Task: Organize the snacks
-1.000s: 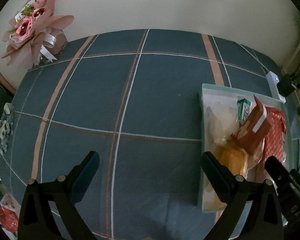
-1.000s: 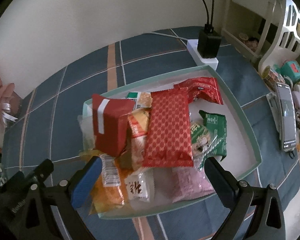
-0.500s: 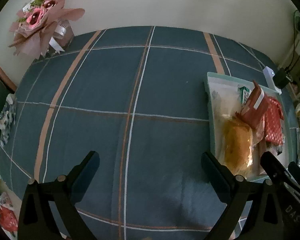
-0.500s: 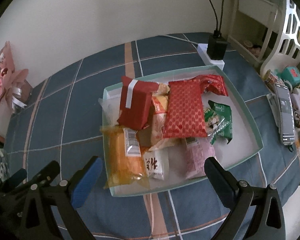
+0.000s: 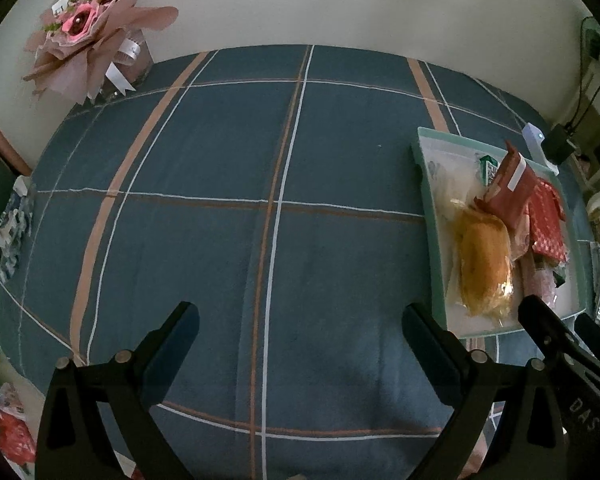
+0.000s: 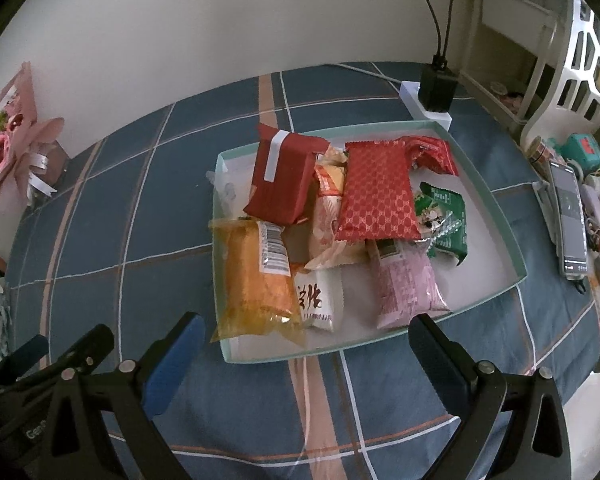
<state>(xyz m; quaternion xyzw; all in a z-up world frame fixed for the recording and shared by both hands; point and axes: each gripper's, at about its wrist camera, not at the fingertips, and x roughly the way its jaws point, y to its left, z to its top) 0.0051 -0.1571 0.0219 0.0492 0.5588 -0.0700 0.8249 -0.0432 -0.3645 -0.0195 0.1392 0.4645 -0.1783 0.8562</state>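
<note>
A pale green tray (image 6: 496,216) on the blue plaid tablecloth holds several snack packs: an orange pack (image 6: 256,276), a dark red box (image 6: 286,178), a red patterned pack (image 6: 376,192), a pink pack (image 6: 406,284), a white pack (image 6: 320,300) and a green pack (image 6: 446,216). My right gripper (image 6: 302,342) is open and empty, above the tray's near edge. My left gripper (image 5: 300,334) is open and empty over bare cloth, left of the tray (image 5: 430,200). The orange pack (image 5: 482,264) and red box (image 5: 510,184) show there too.
A pink flower bouquet (image 5: 88,36) stands at the table's far left corner. A white power strip with a black charger (image 6: 434,88) lies behind the tray. A phone (image 6: 570,220) and small clutter sit at the right edge. A white shelf stands far right.
Both grippers have pulled back and up from the tray, so more of the table shows in both views. Both stay open and empty. The snacks have not moved.
</note>
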